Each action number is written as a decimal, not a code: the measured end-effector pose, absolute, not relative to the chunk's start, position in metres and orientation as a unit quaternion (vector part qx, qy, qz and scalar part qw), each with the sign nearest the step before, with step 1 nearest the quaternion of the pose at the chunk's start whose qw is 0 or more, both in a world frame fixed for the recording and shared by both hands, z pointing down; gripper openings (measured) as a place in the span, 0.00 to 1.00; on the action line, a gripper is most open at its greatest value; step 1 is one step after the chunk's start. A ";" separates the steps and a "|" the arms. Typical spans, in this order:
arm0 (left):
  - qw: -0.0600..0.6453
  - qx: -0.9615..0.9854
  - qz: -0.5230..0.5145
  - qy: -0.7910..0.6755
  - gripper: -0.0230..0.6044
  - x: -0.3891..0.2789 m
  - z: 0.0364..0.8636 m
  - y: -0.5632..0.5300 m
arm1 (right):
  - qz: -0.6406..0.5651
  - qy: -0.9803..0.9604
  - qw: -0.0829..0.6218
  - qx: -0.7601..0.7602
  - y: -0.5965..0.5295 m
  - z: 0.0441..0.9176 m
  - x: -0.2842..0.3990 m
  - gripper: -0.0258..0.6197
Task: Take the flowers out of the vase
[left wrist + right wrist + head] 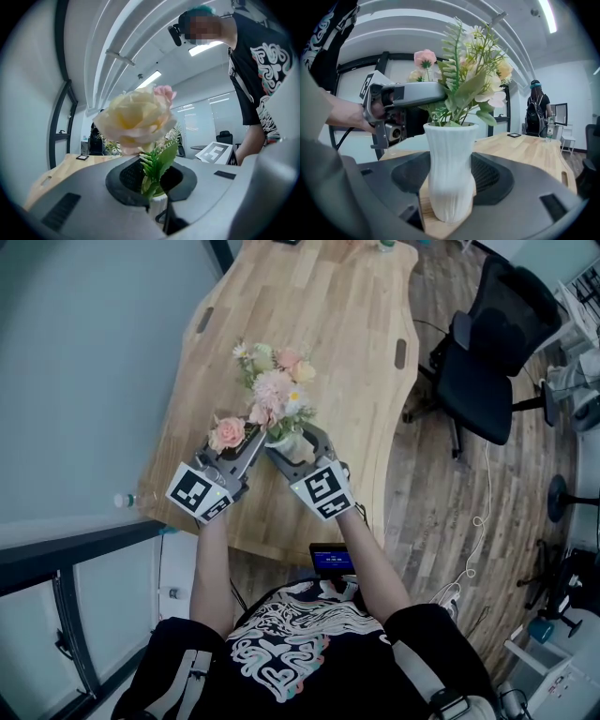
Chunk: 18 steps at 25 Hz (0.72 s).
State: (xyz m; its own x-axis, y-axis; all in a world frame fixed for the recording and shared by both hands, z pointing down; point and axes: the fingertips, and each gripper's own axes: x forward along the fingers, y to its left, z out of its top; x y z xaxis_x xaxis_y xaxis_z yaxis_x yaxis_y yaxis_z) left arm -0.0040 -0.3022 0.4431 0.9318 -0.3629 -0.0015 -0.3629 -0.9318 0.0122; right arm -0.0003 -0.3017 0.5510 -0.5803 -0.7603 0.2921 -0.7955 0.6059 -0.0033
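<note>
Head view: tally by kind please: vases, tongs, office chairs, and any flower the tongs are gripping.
Vase: 1
Tongs: 2, left tongs and right tongs
Office chair: 1
Rose, gripped by the left tongs: 1
Total: 5

The vase (449,159) in the right gripper (450,180) is ribbed, matt white. The table (525,150) beneath is smooth pale wood.

Vase (449,168): white, ribbed, upright; clamped between the right gripper (450,183) jaws.
Flowers (275,390): pink and cream blooms, green foliage; stems in Vase; one leafy stem pinched by the left gripper (153,182).
</note>
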 end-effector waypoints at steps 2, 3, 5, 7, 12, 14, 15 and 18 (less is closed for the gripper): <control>0.006 0.983 -0.006 -0.185 0.11 -0.004 0.439 -0.301 | 0.067 -0.886 0.132 0.440 -0.302 0.551 0.000 0.44; 0.005 0.983 -0.008 -0.185 0.11 -0.004 0.438 -0.301 | 0.067 -0.886 0.132 0.440 -0.301 0.552 0.000 0.44; 0.003 0.983 -0.009 -0.184 0.11 -0.004 0.434 -0.298 | 0.068 -0.885 0.132 0.441 -0.300 0.552 0.000 0.44; 0.000 0.983 -0.008 -0.185 0.11 -0.002 0.431 -0.297 | 0.068 -0.885 0.131 0.442 -0.300 0.552 0.001 0.44; 0.002 0.981 -0.015 -0.192 0.11 -0.006 0.422 -0.296 | 0.068 -0.884 0.131 0.444 -0.300 0.552 0.001 0.44; 0.001 0.981 -0.018 -0.195 0.11 -0.007 0.417 -0.296 | 0.068 -0.884 0.131 0.445 -0.300 0.553 0.001 0.44; -0.002 0.980 -0.017 -0.196 0.11 -0.008 0.415 -0.296 | 0.069 -0.883 0.131 0.445 -0.300 0.553 0.002 0.44; -0.018 0.980 -0.011 -0.198 0.11 -0.006 0.405 -0.294 | 0.069 -0.882 0.134 0.446 -0.298 0.554 0.004 0.44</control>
State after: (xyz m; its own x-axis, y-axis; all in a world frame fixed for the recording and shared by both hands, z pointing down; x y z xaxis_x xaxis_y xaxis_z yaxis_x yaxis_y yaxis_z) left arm -0.0060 -0.2937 0.4052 0.9212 -0.3880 -0.0288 -0.3888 -0.9208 -0.0308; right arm 0.0040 -0.2979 0.5536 -0.5658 -0.7687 0.2984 -0.8058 0.5922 -0.0021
